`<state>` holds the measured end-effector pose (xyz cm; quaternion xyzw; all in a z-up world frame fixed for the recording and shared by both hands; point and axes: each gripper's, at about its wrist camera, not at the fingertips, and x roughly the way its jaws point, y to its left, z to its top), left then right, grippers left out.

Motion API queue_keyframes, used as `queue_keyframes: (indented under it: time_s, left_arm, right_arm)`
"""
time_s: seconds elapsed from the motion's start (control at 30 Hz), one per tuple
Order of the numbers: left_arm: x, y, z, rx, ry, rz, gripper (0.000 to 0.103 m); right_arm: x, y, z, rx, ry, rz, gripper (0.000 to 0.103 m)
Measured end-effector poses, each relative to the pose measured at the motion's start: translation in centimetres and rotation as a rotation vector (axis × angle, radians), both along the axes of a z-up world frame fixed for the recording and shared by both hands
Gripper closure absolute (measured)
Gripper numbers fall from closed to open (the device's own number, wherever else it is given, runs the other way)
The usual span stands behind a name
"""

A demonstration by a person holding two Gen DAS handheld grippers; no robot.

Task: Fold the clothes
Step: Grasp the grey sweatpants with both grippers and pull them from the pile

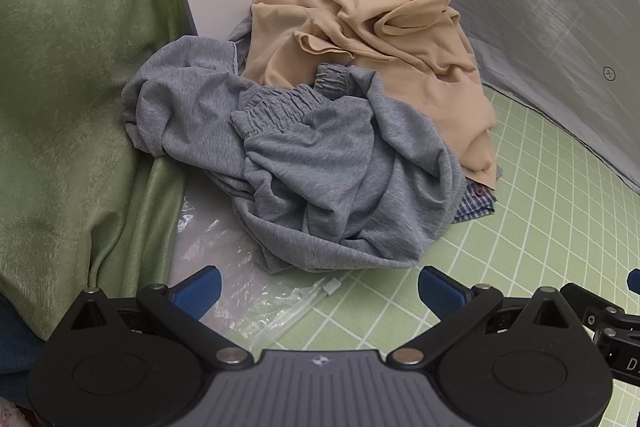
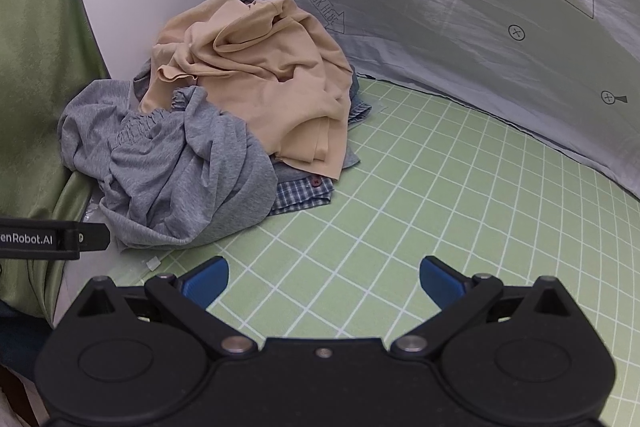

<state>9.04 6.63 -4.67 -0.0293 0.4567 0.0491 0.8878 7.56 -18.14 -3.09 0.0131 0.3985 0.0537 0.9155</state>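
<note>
A heap of crumpled clothes lies in the back left corner of the green gridded mat [image 1: 540, 227] [image 2: 440, 207]. A grey garment with an elastic waistband [image 1: 320, 179] [image 2: 172, 171] lies in front. A beige garment [image 1: 360, 39] [image 2: 256, 75] is piled behind it. A blue checked shirt [image 1: 476, 207] [image 2: 304, 195] peeks out underneath. My left gripper [image 1: 320, 291] is open and empty, just short of the grey garment. My right gripper [image 2: 324, 281] is open and empty over bare mat, to the right of the heap.
A green curtain [image 1: 80, 107] hangs at the left. A grey printed sheet [image 2: 460, 27] forms the back wall. A clear plastic bag [image 1: 248, 291] lies on the mat's left edge below the heap. The left gripper's body [image 2: 52, 239] shows at the right wrist view's left edge.
</note>
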Motion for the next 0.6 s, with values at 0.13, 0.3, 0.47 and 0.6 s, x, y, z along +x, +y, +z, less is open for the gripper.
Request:
queue_keyframes:
  time_s: [0.13,0.3,0.47,0.6]
  left_arm:
    - [2.8,1.4,-1.2,-0.002,0.015,0.016,0.000]
    - [6.2,2.8,-3.6,-0.035,0.078,0.042,0.001]
    - [8.1,3.1,-5.3,-0.094,0.110,0.022,0.019]
    - [8.9,2.9,-6.3,-0.146,0.120,0.025,0.052]
  right_arm:
    - [3.1,2.0,-0.7,0.018,0.018,0.007,0.000]
    - [7.0,4.6,-2.1,0.041,0.052,0.028,0.007]
    - [10.1,6.6,-3.9,0.084,0.110,0.034,0.021]
    - [11.5,7.4,-5.2,0.129,0.153,0.067,0.043]
